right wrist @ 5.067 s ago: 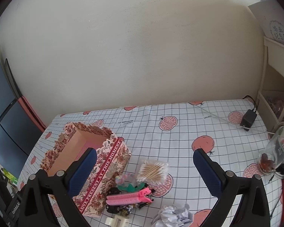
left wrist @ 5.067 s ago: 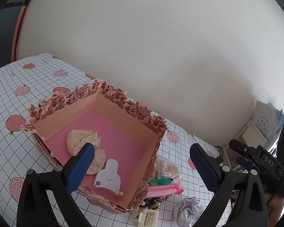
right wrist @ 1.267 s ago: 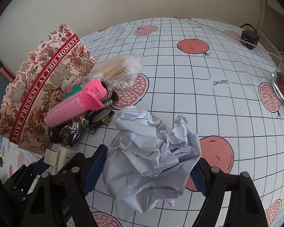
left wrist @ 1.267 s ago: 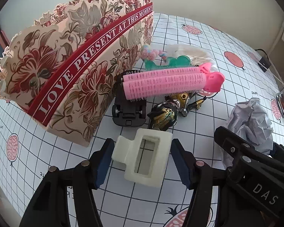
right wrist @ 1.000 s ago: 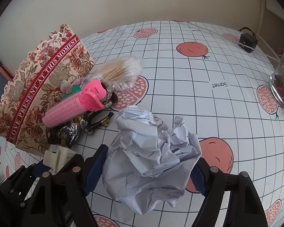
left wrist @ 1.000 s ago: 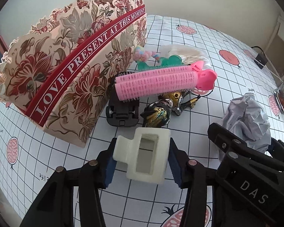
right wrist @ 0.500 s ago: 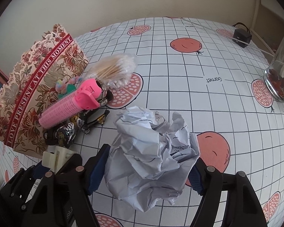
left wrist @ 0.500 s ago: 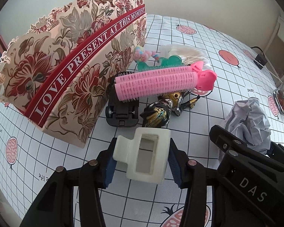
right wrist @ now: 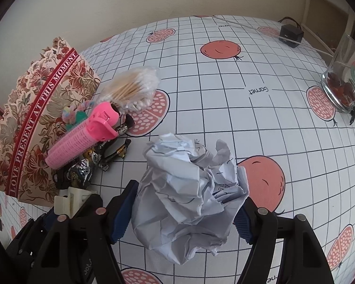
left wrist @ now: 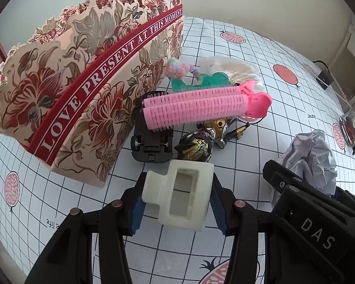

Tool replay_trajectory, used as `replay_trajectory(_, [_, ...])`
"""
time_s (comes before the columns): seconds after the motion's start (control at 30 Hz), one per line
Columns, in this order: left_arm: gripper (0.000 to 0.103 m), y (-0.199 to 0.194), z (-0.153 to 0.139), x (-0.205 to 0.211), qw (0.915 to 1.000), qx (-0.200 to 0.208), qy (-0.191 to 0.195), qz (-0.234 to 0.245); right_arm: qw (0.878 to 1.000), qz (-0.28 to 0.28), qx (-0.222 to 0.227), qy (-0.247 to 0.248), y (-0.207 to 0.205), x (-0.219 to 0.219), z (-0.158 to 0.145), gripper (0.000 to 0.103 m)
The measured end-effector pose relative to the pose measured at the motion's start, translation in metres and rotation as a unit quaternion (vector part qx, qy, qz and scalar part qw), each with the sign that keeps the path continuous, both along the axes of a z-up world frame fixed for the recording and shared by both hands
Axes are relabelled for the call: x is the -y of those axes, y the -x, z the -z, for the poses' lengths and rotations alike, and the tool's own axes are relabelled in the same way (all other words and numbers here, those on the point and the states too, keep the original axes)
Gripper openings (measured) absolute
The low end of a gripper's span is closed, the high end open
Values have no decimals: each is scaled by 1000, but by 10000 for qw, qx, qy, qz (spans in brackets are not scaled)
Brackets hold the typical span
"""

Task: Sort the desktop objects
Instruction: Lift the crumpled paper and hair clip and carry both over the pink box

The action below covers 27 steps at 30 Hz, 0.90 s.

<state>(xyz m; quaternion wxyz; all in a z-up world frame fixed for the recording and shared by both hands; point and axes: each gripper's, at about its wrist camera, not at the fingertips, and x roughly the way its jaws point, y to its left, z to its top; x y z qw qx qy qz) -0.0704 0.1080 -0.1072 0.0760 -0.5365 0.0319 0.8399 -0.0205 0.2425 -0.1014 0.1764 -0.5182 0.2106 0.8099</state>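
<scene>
My left gripper is shut on a cream plastic hair claw clip and holds it just above the tablecloth, in front of the floral gift box. My right gripper is shut on a crumpled ball of white paper, raised slightly off the cloth. The clip also shows at the lower left of the right wrist view. The paper ball shows at the right of the left wrist view.
Beside the box lie a pink hair roller, a black clip, a gold-black clip, a green comb and a bag of cotton swabs. A glass jar and black charger stand far right.
Both grippers closed on their objects over the last second. The clip and the paper ball have lifted slightly; the views have shifted a little.
</scene>
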Motion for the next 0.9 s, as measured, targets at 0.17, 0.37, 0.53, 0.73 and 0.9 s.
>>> replay_trajectory(0.17, [51, -1, -2, 4, 9998, 56, -179, -47, 9998, 190, 56, 21, 1, -8, 0, 75])
replay_trajectory(0.37, [51, 2, -3, 3, 9994, 132, -327, 7, 9987, 497, 71, -4, -1, -21, -5, 75])
replay_trajectory(0.53, [51, 8, -2, 5, 9993, 150, -354, 47, 9964, 839, -61, 43, -6, -37, -17, 75])
replay_trajectory(0.73, [51, 10, -4, 4, 9982, 203, -562, 78, 9931, 1065, -449, -212, -4, -45, -49, 75])
replay_trajectory(0.9, [51, 9, -17, 0, 9974, 27, -690, 209, 9891, 1104, -910, -356, 9, -49, -77, 75])
